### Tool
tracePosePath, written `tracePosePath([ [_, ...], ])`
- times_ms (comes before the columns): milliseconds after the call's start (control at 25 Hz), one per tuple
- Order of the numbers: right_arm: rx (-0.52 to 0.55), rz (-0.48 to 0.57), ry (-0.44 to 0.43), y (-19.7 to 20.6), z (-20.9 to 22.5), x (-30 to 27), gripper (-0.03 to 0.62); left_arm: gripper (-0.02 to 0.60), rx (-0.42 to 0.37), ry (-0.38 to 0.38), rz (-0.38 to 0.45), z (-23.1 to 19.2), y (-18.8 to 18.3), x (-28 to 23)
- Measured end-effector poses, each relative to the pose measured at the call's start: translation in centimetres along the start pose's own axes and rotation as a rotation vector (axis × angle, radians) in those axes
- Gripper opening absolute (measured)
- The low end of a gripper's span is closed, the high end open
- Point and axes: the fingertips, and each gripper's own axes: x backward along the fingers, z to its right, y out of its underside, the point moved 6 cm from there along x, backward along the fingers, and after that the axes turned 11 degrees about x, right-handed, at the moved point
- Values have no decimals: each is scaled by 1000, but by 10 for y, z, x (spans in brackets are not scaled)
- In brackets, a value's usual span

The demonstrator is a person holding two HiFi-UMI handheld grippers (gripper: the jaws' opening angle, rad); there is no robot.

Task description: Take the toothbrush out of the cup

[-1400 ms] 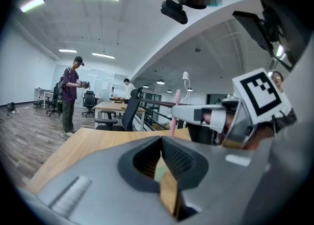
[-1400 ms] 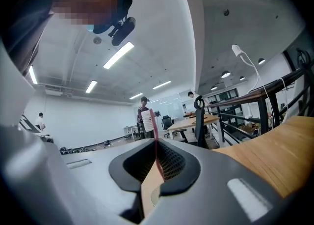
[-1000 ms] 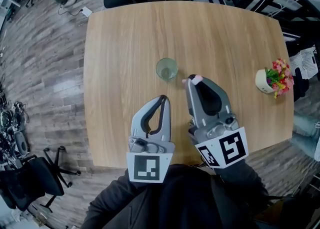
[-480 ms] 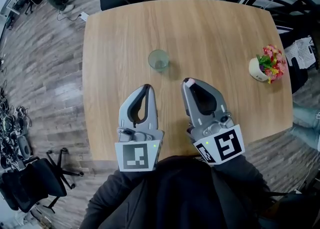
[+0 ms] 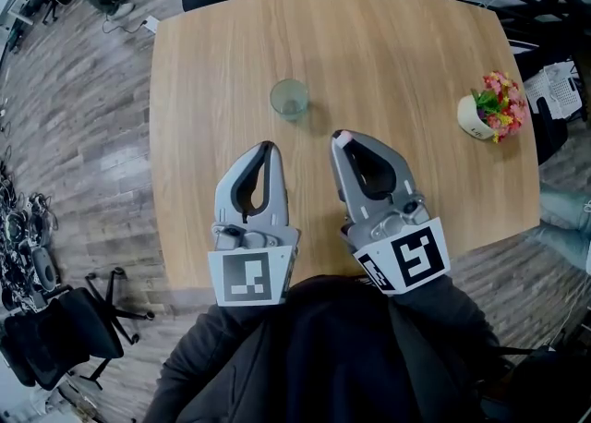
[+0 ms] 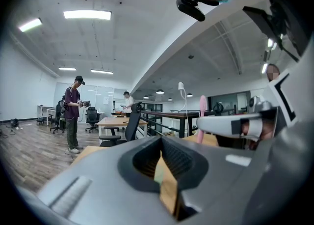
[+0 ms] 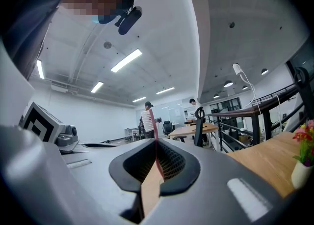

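Steep downward look at a pale wooden table (image 5: pixel 406 52) in an open office.

Lower left of centre: left gripper (image 5: pixel 268 147), jaws pressed together on nothing, tips pointing up the frame toward the cup but short of it.

Just above and slightly right, in the upper middle of the frame: clear greenish cup (image 5: pixel 289 98), upright on the table, apparently empty.

Right of centre: right gripper (image 5: pixel 340 139), jaws pinching the handle of a pink toothbrush (image 7: pixel 148 121). In the right gripper view, white-bristled head standing up past the jaw tips. From above, only a small pink end visible, just below and right of the cup and clear of it.

Far right, near the table edge: small white pot (image 5: pixel 471 124) of pink and yellow flowers, well apart from everything else.

Progress, as a judgement: toothbrush already out of the cup and held apart from it, so the main step seemingly done. Left, if anything, only to set the brush down or carry it away.

Count: one table, one cup, one toothbrush, two grippers, one flower pot.
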Motion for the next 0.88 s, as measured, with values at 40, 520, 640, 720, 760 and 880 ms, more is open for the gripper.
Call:
tracePosePath([
  [40,2,-1,-4,0,-1,-1,11,8,-1,0,-1,0,0,0],
  [520,2,6,-13,-2,-1,-4,11,8,-8,4,2,1,-1,-1],
  [640,4,5,-14,0,-1,-4,11,8,-10,8,4,2,1,-2],
  [720,6,3,-14,0,-1,-4,11,8,-9,9,1,3,1,-2],
  [760,7,3,-14,0,-1,-4,11,8,-9,9,0,3,1,-2],
  [880,10,4,-16,-2,-1,-3,11,8,-10,13,5,3,0,-2],
])
